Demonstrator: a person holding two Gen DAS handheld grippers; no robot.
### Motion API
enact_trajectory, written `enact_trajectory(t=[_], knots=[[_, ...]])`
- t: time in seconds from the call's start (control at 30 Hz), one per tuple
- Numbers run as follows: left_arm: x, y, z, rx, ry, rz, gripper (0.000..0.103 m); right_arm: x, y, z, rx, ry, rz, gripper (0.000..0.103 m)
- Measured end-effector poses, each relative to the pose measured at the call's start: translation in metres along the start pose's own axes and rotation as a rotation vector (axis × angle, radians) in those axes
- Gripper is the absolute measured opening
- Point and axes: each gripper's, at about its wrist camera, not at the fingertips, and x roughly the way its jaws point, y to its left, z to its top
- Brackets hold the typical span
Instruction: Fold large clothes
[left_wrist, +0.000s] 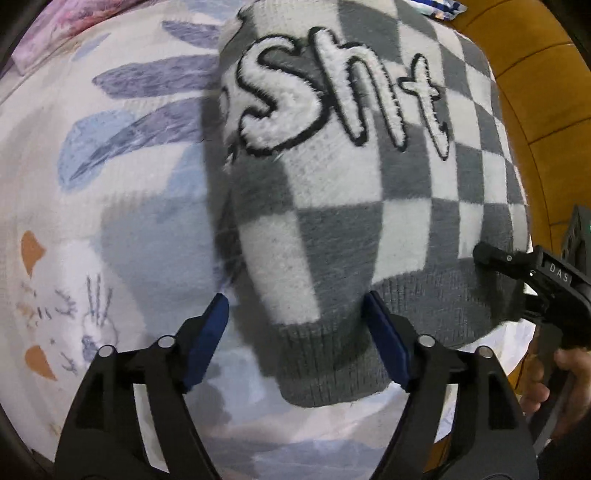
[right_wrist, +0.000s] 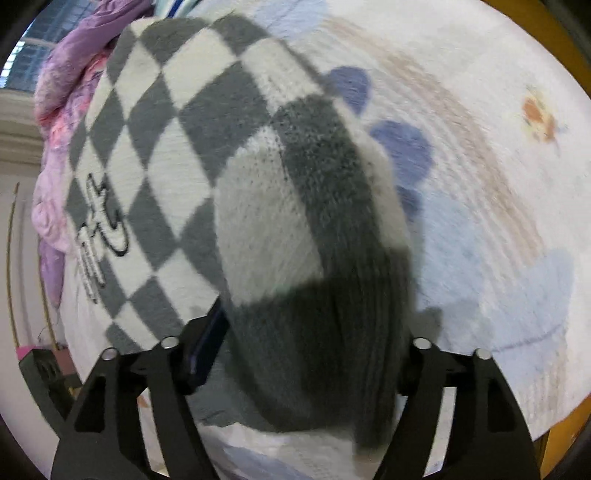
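Note:
A grey-and-white checked knit sweater (left_wrist: 332, 206) with fluffy white letters lies folded on a bed. Its grey ribbed hem (left_wrist: 325, 369) sits between the fingers of my left gripper (left_wrist: 295, 339), whose jaws stand wide apart around it. In the left wrist view my right gripper (left_wrist: 484, 254) reaches in from the right and touches the sweater's hem corner. In the right wrist view the sweater (right_wrist: 280, 206) bulges up close between the fingers of my right gripper (right_wrist: 303, 354), which stand apart; the fingertips are hidden by the fabric.
The bed sheet (left_wrist: 110, 206) is white with blue, purple and orange prints. A purple-pink quilt (right_wrist: 62, 110) is bunched at the far side. An orange padded headboard (left_wrist: 535, 96) runs along the right edge.

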Motion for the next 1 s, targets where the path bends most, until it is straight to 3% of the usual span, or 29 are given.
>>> enact_trajectory(t=[0.1, 0.23, 0.37, 0.43, 0.57, 0.7, 0.8, 0.87, 1.0], knots=[[-0.009, 0.003, 0.003, 0.012, -0.004, 0.032, 0.081, -0.004, -0.003, -0.004, 0.017, 0.000, -0.024, 0.071], [-0.032, 0.011, 0.014, -0.022, -0.012, 0.043, 0.087, -0.020, 0.012, -0.010, -0.027, 0.016, -0.136, 0.071], [-0.065, 0.017, 0.022, -0.061, -0.050, 0.054, 0.091, -0.041, 0.053, -0.011, -0.119, -0.002, -0.238, 0.071], [-0.080, 0.019, 0.026, -0.052, -0.075, 0.094, 0.093, -0.053, 0.077, -0.014, -0.194, -0.025, -0.298, 0.071], [-0.106, 0.016, 0.027, -0.040, -0.094, 0.131, 0.093, -0.077, 0.136, -0.029, -0.357, -0.104, -0.416, 0.072], [-0.138, 0.007, 0.025, -0.058, -0.149, 0.123, 0.093, -0.093, 0.196, -0.046, -0.461, -0.155, -0.412, 0.072], [-0.164, 0.011, 0.027, -0.059, -0.190, 0.142, 0.093, -0.107, 0.212, -0.054, -0.488, -0.173, -0.386, 0.074], [-0.183, 0.018, 0.028, -0.062, -0.214, 0.154, 0.093, -0.117, 0.228, -0.066, -0.513, -0.198, -0.380, 0.083], [-0.215, 0.028, 0.021, -0.071, -0.244, 0.160, 0.094, -0.137, 0.248, -0.082, -0.532, -0.237, -0.352, 0.084]])
